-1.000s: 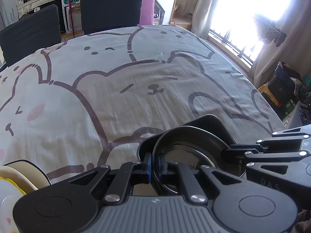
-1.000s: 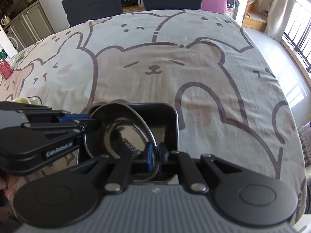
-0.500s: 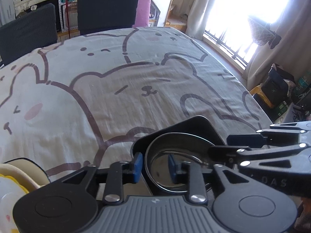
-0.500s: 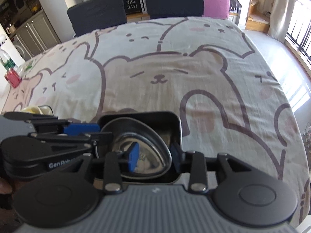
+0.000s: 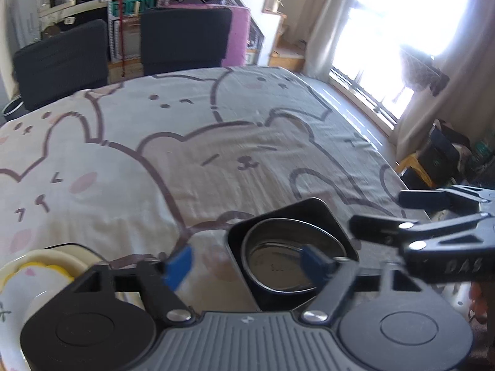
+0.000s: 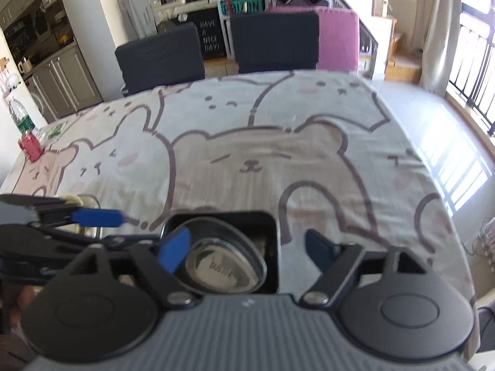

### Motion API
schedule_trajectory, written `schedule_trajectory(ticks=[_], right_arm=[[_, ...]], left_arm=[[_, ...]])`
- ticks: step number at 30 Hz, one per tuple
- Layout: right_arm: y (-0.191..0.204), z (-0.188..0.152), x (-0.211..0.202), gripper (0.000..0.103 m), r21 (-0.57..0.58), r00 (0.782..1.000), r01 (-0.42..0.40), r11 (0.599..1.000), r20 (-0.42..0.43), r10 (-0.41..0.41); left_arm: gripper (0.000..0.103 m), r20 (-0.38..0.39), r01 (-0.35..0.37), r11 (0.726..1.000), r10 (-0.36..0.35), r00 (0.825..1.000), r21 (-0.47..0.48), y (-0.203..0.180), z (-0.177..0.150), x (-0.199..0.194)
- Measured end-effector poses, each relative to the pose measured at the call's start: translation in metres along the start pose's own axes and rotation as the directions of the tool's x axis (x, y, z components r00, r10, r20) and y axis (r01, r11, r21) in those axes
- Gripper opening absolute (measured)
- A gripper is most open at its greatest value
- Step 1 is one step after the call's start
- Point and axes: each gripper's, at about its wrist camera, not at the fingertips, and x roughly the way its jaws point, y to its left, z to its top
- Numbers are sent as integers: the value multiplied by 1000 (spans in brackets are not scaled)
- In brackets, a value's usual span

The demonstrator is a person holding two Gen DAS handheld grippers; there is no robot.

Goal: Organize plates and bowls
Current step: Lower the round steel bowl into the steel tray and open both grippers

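Steel bowl (image 5: 289, 261) is sitting inside a black square dish (image 5: 312, 208) on the bear-print counter (image 5: 216, 160). We are holding the left gripper (image 5: 247, 262) and right gripper (image 6: 247, 247) above it, jaws just spreading wide, gripping nothing.

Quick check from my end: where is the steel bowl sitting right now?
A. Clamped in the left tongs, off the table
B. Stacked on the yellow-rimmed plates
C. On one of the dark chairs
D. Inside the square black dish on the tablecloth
D. The steel bowl rests inside the square black dish, and both the left tongs and right tongs stand open, clear of its rim.
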Motion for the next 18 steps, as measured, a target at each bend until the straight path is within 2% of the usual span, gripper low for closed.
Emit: schedule_trajectory(ticks=[2, 7, 9, 13, 18], right_arm=[[-5, 1, 0, 103, 11, 1000, 0, 1000, 17, 0], [-20, 4, 15, 103, 12, 1000, -1, 1000, 13, 1], [-24, 4, 22, 103, -8, 1000, 9, 1000, 6, -9], [-29, 8, 40, 103, -57, 997, 78, 995, -9, -79], [-28, 12, 66, 103, -146, 991, 106, 984, -70, -117]], left_arm=[[94, 0, -3, 1000, 3, 1000, -14, 5, -1, -4], [101, 4, -35, 999, 36, 999, -34, 13, 1, -8], [101, -4, -45, 999, 45, 999, -30, 15, 1, -6], [101, -22, -67, 998, 67, 998, 3, 15, -1, 2], [101, -46, -99, 994, 101, 994, 49, 15, -3, 13]])
